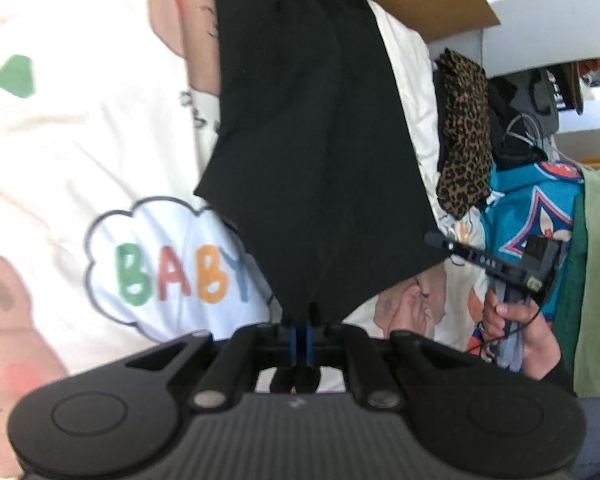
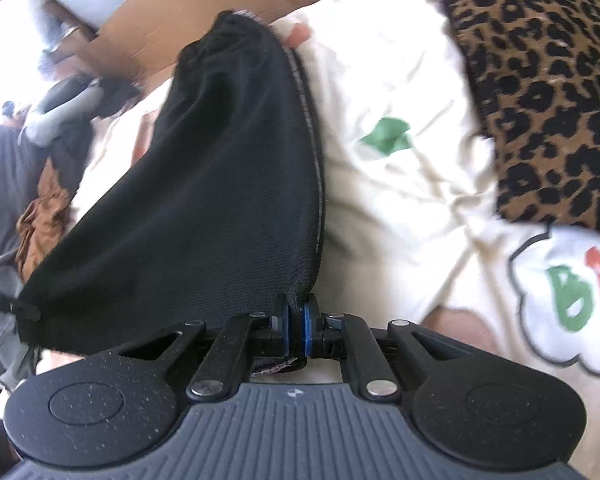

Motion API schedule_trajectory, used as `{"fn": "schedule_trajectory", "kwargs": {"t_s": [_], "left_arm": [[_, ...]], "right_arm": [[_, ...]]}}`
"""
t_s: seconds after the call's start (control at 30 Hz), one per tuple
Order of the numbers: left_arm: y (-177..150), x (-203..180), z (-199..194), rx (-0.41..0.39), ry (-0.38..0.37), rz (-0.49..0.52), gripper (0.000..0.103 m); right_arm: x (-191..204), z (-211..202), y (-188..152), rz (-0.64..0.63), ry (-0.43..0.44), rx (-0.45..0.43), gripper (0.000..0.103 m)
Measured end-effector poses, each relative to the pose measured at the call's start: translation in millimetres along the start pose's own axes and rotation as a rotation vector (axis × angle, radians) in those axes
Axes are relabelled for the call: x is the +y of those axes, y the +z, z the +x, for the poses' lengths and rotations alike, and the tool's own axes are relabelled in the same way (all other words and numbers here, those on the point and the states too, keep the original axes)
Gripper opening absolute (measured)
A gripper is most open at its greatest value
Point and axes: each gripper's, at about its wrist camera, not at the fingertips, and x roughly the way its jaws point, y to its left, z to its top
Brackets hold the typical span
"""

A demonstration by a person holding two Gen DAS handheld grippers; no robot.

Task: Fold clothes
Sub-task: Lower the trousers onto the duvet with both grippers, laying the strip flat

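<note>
Black garment (image 1: 316, 152) hangs between my 2 grips above the cream BABY sheet (image 1: 100, 152): left hand-held gripper (image 1: 302, 342) and right hand-held gripper (image 2: 296, 324) both clamped on its edge. Risk: thin bites slip under tension; cloth drops, bunches.

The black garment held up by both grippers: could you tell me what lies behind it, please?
Behind the black garment lies a cream sheet printed with bears and a "BABY" cloud. The cloud's last letter and part of the bear print are hidden by the fabric.
</note>
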Motion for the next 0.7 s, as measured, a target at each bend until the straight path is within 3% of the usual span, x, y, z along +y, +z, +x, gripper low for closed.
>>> {"fn": "schedule_trajectory", "kwargs": {"t_s": [0.3, 0.7], "left_arm": [[-23.9, 5.6, -30.7, 0.006, 0.063, -0.006, 0.004], [-36.5, 51.8, 23.2, 0.078, 0.104, -0.069, 0.004]], "right_arm": [[33.6, 0.5, -11.0, -0.065, 0.08, 0.069, 0.005], [32.1, 25.8, -27.4, -0.087, 0.01, 0.163, 0.005]]}}
